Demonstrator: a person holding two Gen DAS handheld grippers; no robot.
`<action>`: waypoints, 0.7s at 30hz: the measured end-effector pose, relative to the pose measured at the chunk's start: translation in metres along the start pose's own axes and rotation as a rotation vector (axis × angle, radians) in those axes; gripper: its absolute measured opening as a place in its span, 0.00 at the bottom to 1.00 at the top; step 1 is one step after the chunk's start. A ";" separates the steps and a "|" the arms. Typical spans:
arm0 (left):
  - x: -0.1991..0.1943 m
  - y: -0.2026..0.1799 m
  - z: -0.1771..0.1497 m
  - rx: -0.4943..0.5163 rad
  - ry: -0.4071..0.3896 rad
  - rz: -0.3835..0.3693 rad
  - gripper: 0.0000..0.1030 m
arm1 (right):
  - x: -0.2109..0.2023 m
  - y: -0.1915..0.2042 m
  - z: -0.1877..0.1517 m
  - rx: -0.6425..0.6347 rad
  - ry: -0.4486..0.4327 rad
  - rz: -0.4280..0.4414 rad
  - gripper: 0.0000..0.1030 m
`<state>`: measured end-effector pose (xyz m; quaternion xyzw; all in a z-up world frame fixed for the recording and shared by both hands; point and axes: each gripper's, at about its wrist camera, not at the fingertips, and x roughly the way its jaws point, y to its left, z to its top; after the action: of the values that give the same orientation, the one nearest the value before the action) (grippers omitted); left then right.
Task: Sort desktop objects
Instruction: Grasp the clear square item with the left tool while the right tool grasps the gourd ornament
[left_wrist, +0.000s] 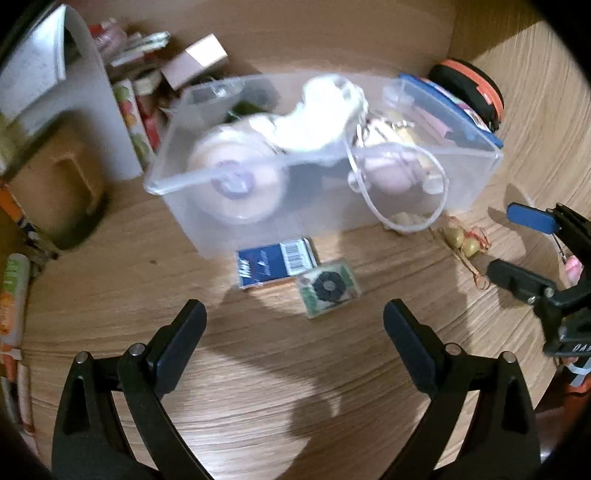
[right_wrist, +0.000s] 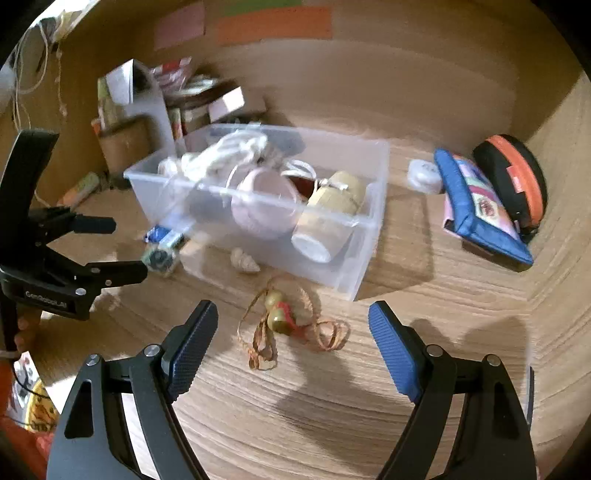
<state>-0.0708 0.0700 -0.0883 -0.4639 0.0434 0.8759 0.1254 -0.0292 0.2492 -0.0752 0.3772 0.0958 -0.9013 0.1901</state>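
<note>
A clear plastic bin (left_wrist: 258, 221) (right_wrist: 332, 258) stands mid-desk, holding tape rolls, a white cord, a pink cup and other items. My left gripper (left_wrist: 293, 328) is open and empty, just short of a small green-and-black card (left_wrist: 328, 288) and a blue box (left_wrist: 275, 264) lying before the bin. My right gripper (right_wrist: 291, 332) is open and empty, straddling a gourd charm on orange string (right_wrist: 280, 317) that lies on the desk; the charm also shows in the left wrist view (left_wrist: 463, 242). Each gripper shows in the other's view: the right one (left_wrist: 517, 247), the left one (right_wrist: 122, 245).
A seashell (right_wrist: 243, 262) lies against the bin's front. A blue pouch (right_wrist: 480, 210), an orange-black case (right_wrist: 513, 181) and a white round item (right_wrist: 424, 175) sit at the right. Boxes, a white stand (left_wrist: 92, 92) and a brown cup (left_wrist: 62, 184) crowd the left.
</note>
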 end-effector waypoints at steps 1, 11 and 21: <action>0.001 -0.001 0.000 -0.002 0.002 -0.002 0.95 | 0.003 0.001 -0.001 -0.009 0.010 0.004 0.79; 0.010 -0.012 0.004 0.013 0.002 0.022 0.75 | 0.022 0.006 0.000 -0.091 0.070 0.030 0.72; 0.009 -0.011 0.004 0.014 -0.016 0.039 0.66 | 0.034 0.000 0.003 -0.078 0.119 0.095 0.49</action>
<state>-0.0762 0.0826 -0.0928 -0.4551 0.0576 0.8815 0.1119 -0.0532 0.2388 -0.0979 0.4266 0.1240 -0.8628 0.2410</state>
